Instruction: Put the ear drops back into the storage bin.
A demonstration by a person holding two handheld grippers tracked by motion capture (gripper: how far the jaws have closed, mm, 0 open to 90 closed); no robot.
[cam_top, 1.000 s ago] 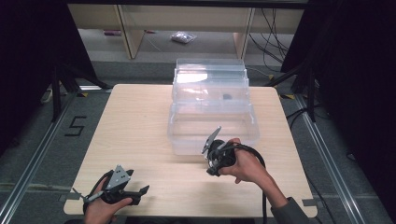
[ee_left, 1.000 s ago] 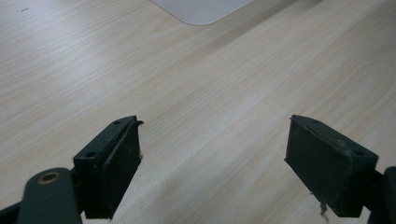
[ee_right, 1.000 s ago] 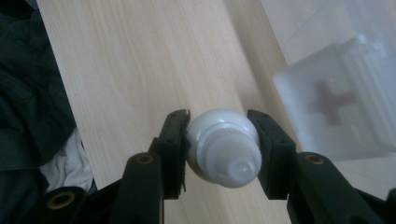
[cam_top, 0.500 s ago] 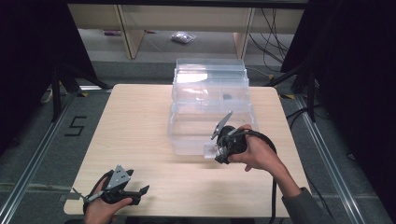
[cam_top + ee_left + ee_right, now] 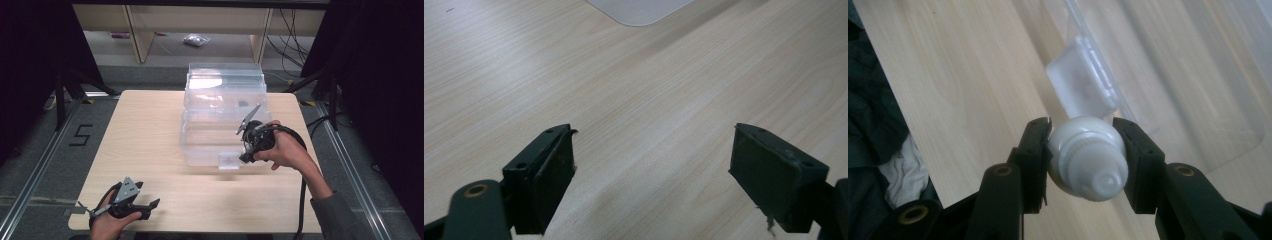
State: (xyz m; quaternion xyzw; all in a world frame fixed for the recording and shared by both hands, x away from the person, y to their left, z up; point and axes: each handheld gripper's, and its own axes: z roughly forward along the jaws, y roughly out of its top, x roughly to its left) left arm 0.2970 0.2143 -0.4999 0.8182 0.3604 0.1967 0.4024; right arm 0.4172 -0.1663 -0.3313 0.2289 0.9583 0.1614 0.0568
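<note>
We are looking at a pale wooden table [image 5: 150, 130] that is standing on a grey floor [image 5: 30, 150]. Left of it, a black "5" [image 5: 80, 135] is lying marked on the floor, and metal rails [image 5: 357, 165] are running along both sides. Behind the table we are seeing a light wooden shelf unit [image 5: 135, 30], a small clear bag [image 5: 196, 40] lying under it, and dark cables [image 5: 290, 30] hanging at its right. Black curtains [image 5: 30, 50] are closing off both sides.

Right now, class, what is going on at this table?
A person works with tongs in each hand. The right tongs are shut on a small white bottle, held by the front latch of the clear plastic box on the wooden table. The left tongs are open with nothing between them, low near the table's front edge.
</note>
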